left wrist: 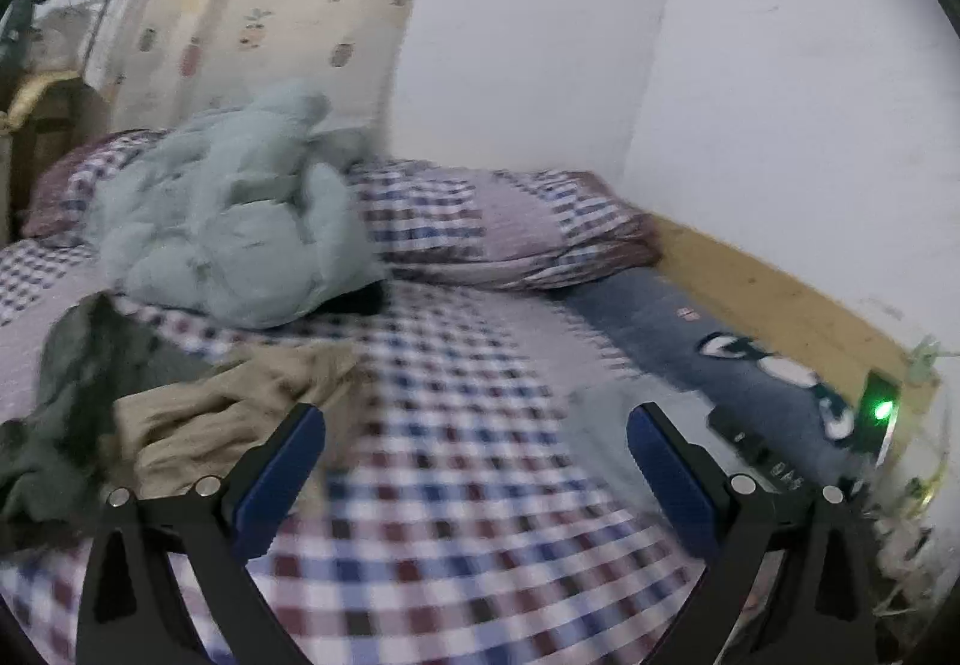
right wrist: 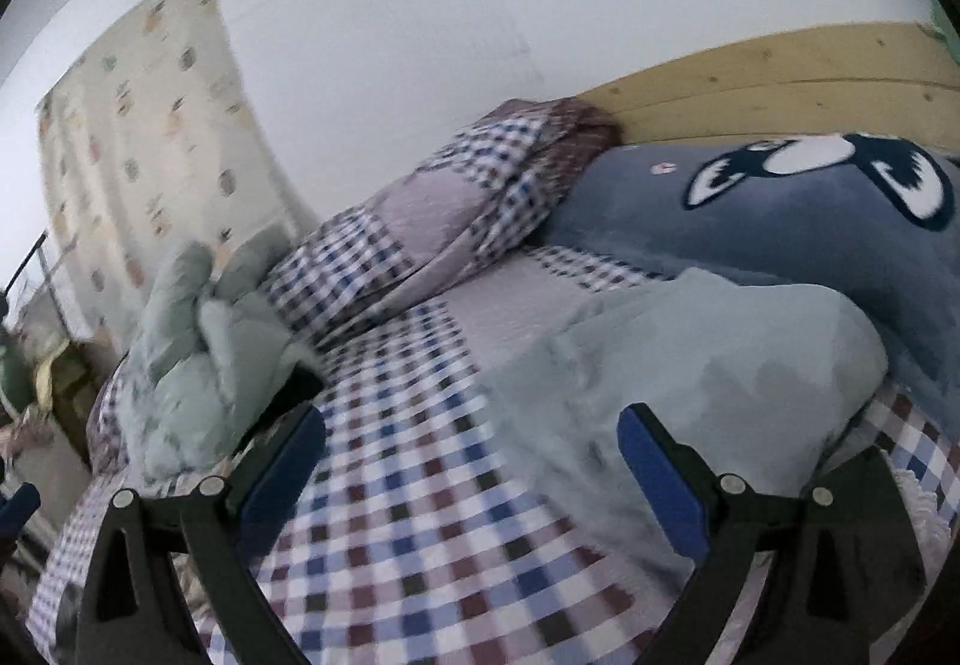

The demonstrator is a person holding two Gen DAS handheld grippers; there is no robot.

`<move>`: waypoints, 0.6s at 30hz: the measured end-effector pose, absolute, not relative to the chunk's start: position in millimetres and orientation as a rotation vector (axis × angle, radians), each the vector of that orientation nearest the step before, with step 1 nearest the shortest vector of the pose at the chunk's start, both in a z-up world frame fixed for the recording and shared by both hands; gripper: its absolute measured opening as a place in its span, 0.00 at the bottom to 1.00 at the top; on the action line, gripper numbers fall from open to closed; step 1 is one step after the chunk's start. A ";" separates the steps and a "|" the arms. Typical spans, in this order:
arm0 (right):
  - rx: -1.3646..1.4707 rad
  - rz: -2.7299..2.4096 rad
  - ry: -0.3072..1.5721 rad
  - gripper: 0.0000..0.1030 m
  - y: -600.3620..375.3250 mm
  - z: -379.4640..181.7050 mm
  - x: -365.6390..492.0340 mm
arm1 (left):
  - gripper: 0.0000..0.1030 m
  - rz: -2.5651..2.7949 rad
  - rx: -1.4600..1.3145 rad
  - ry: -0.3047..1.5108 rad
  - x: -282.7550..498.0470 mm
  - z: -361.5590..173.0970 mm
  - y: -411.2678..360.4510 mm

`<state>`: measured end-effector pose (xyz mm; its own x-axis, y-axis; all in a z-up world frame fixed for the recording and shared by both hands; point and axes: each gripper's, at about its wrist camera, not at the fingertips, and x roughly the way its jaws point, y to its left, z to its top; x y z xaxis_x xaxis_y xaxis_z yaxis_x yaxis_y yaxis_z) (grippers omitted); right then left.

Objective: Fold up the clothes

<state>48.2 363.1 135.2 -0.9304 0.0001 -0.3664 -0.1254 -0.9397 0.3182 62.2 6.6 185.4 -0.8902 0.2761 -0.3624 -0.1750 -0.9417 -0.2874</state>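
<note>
My left gripper (left wrist: 474, 455) stands wide open over the checked bed sheet (left wrist: 456, 545), with nothing between its blue pads. A crumpled tan garment (left wrist: 198, 425) lies just beyond its left finger, and a dark green garment (left wrist: 78, 383) sits further left. A puffy pale blue-green jacket (left wrist: 228, 221) is heaped behind them. My right gripper (right wrist: 471, 455) is also open and empty above the sheet (right wrist: 390, 545). A smooth pale green garment (right wrist: 690, 365) lies by its right finger. The puffy jacket (right wrist: 192, 365) shows at the left. Both views are blurred.
A checked pillow (left wrist: 498, 227) (right wrist: 432, 221) lies at the head of the bed. A blue blanket with a cartoon face (right wrist: 780, 221) (left wrist: 720, 353) runs along the wooden bed board (right wrist: 780, 77). A black device with a green light (left wrist: 876, 413) sits at the right. White walls and a patterned curtain (left wrist: 288, 5) stand behind.
</note>
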 end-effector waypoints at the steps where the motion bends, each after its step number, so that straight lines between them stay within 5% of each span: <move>1: -0.584 2.994 0.504 0.99 353.1 134.5 49.3 | 0.99 2.841 -0.613 -0.350 65.8 178.9 1.9; 18: -0.848 3.113 0.062 0.99 239.9 82.6 51.8 | 0.99 3.010 -0.883 -0.300 68.5 82.1 -46.4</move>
